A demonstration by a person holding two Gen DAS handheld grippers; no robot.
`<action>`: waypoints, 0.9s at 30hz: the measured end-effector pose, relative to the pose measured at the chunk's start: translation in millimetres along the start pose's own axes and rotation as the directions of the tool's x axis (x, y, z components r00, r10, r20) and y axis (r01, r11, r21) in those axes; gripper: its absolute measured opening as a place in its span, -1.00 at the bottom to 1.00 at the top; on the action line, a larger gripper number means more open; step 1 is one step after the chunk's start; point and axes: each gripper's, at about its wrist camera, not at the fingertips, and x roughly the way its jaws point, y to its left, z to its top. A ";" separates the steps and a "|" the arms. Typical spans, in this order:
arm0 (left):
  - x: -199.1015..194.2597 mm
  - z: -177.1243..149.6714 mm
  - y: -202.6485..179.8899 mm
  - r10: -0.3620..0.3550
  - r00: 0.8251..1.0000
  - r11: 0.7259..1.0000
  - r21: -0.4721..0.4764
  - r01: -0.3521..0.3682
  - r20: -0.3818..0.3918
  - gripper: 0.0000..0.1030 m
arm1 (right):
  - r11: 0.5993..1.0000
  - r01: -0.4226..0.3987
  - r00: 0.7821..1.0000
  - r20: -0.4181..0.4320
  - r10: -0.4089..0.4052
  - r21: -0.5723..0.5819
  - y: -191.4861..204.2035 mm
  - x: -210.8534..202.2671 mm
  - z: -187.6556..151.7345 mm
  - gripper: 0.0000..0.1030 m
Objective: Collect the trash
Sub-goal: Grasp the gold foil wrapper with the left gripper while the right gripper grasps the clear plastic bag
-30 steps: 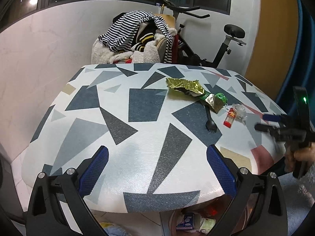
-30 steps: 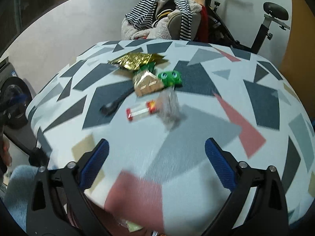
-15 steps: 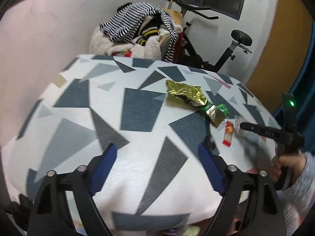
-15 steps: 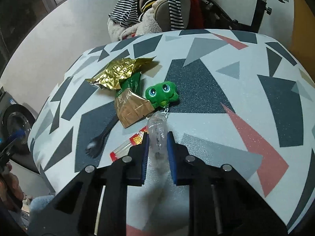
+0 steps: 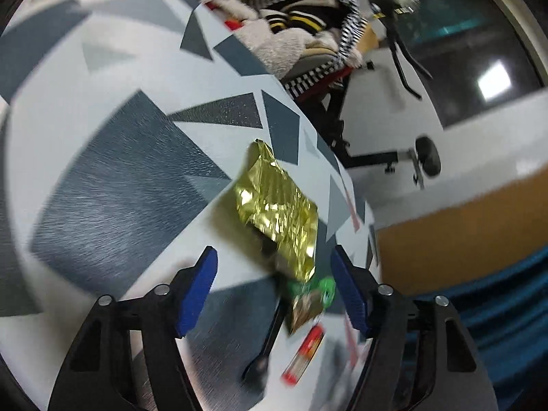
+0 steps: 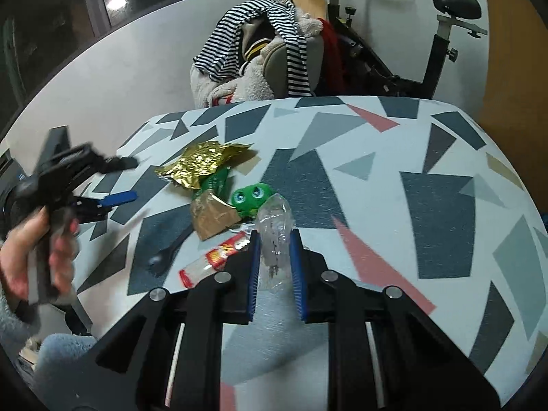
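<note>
Right claw (image 6: 275,257) clenched on clear wrapper (image 6: 274,229) above the desk (image 6: 428,188), left claw (image 5: 274,284) spread wide, tilted over gold wrapper (image 5: 277,209), red packet (image 6: 214,258) beside the right claw

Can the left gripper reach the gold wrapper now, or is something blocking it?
Probably yes: the left gripper is open, and the gold wrapper lies just ahead of it on the table, uncovered.

A lived-in home room is indicated by an exercise bike (image 6: 441,48), a clothes-heaped chair (image 6: 267,58) and a patterned counter (image 6: 428,185).
</note>
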 end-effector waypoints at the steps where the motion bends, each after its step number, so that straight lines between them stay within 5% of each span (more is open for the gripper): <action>1: 5.6 2.1 0.6 -0.002 1.000 1.000 -0.014 0.002 0.003 0.16 | 1.000 0.001 1.000 0.001 -0.001 0.004 -2.4 -0.8 0.0 -0.60; 5: 24.0 10.6 -1.5 0.008 1.000 1.000 -0.024 -0.007 0.017 -0.15 | 0.999 0.002 1.000 0.009 -0.003 0.032 -17.1 -3.4 -1.3 -0.60; 10: 41.4 14.0 -2.2 0.025 1.000 0.999 -0.036 -0.024 0.018 -0.20 | 1.000 0.006 1.000 0.009 -0.006 0.029 -23.5 -3.3 -4.9 -0.60; 13: 43.0 13.5 -7.5 0.046 0.999 0.999 0.005 -0.046 0.029 -0.53 | 1.000 0.013 1.000 0.008 -0.014 0.028 -25.5 -4.7 -7.0 -0.60; 19: 3.0 15.9 -43.2 0.044 0.994 0.976 0.208 -0.064 0.102 -0.66 | 1.000 0.025 1.000 0.014 -0.026 0.014 -22.4 -13.0 -11.4 -0.60; 27: -68.3 -8.1 -77.8 0.057 0.992 0.904 0.417 -0.098 0.109 -0.66 | 1.000 0.007 1.000 -0.002 -0.007 -0.015 -2.9 -29.9 -16.8 -0.60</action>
